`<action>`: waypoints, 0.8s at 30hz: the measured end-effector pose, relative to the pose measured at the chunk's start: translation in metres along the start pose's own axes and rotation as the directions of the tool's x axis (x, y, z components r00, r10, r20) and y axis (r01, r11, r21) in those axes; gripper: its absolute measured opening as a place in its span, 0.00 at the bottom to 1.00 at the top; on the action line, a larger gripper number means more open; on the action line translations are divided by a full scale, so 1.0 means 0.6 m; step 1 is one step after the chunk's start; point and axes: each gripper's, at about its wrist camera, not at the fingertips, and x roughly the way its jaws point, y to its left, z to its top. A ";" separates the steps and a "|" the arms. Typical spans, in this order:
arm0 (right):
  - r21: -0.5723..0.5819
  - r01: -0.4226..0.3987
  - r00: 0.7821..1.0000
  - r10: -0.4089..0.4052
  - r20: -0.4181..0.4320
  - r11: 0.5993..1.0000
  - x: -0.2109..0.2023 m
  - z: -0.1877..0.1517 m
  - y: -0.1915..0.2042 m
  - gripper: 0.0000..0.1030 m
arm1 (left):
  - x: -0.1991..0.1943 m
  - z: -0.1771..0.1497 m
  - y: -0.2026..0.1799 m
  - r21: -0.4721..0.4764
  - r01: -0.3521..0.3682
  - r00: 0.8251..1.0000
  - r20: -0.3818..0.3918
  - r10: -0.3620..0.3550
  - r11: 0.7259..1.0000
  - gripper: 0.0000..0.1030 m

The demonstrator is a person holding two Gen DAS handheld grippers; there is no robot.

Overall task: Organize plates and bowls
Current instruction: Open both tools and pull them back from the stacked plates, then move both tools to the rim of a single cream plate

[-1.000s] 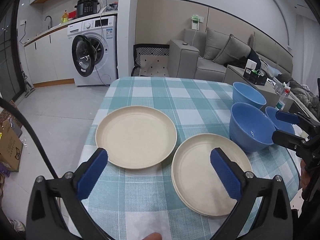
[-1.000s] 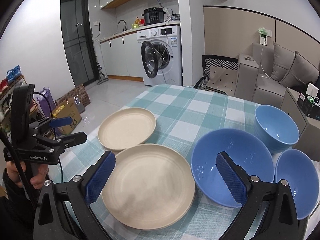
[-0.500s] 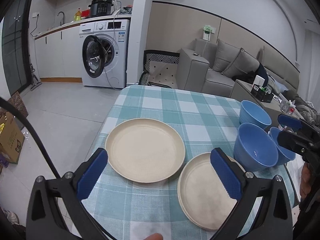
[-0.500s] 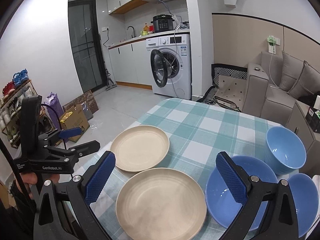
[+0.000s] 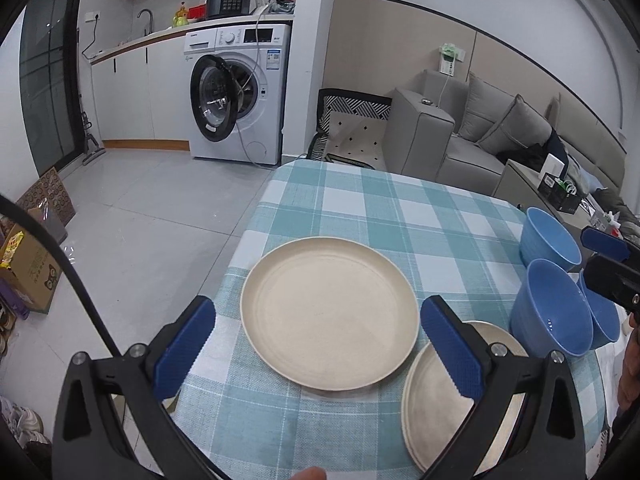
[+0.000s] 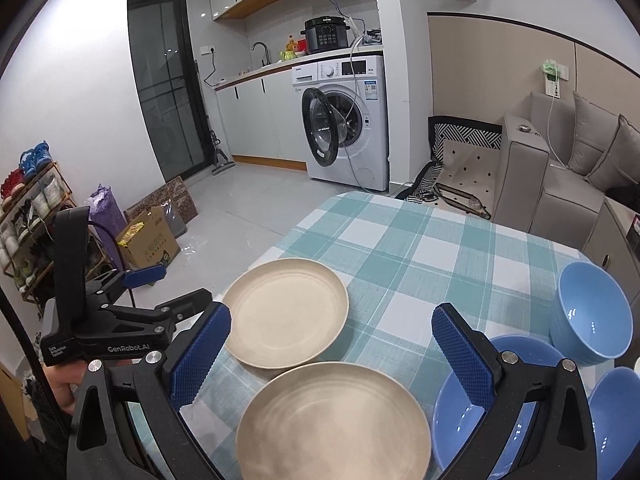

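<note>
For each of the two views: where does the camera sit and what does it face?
Left wrist: on the left gripper, open, facing the far plate; the right gripper shows at the right edge.
Right wrist: on the right gripper, open, facing the near plate; the left gripper shows at left.
Shared: both plates, three bowls, table.

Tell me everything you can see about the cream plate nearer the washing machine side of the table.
The far plate is round, cream and matte, with a low raised rim and faint rings on its flat bottom; it may be plastic or a fibre blend. It is empty and lies flat, right side up, on the checked tablecloth near the table's left edge. A second plate sits close beside it, rims nearly meeting; whether they touch is unclear. Neither gripper holds it.
</note>
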 end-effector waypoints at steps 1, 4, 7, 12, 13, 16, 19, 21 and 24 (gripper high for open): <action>-0.001 0.003 1.000 -0.003 -0.009 1.000 0.009 0.001 -0.001 0.99 | 0.005 -0.001 0.005 -0.008 -0.004 1.000 -0.005 0.004 1.000 1.00; 0.002 0.001 0.999 -0.001 -0.034 1.000 0.032 0.002 -0.004 0.99 | 0.021 -0.002 0.021 -0.036 -0.018 1.000 -0.018 0.018 0.999 1.00; -0.001 0.005 0.998 -0.005 -0.057 1.000 0.056 0.002 -0.004 0.99 | 0.036 -0.005 0.033 -0.063 -0.033 0.999 -0.030 0.031 0.997 1.00; 0.006 0.008 0.995 -0.007 -0.097 1.000 0.100 -0.002 -0.005 0.99 | 0.062 -0.011 0.046 -0.094 -0.031 0.999 -0.048 0.027 0.995 1.00; 0.009 0.008 0.994 -0.007 -0.106 1.000 0.109 -0.003 -0.006 0.99 | 0.067 -0.012 0.048 -0.098 -0.036 0.998 -0.055 0.030 0.995 1.00; 0.013 0.015 0.991 -0.013 -0.136 1.000 0.139 -0.008 -0.009 0.99 | 0.084 -0.018 0.056 -0.110 -0.052 0.997 -0.071 0.044 0.993 1.00; 0.025 0.021 0.987 -0.017 -0.161 0.999 0.161 -0.013 -0.015 0.99 | 0.099 -0.024 0.064 -0.121 -0.069 0.994 -0.087 0.059 0.990 1.00; 0.029 0.021 0.984 -0.016 -0.177 0.999 0.175 -0.017 -0.019 0.99 | 0.112 -0.028 0.067 -0.121 -0.083 0.991 -0.110 0.070 0.989 1.00; 0.038 0.036 0.976 -0.027 -0.214 0.999 0.203 -0.024 -0.025 0.99 | 0.127 -0.034 0.071 -0.120 -0.087 0.989 -0.129 0.071 0.989 1.00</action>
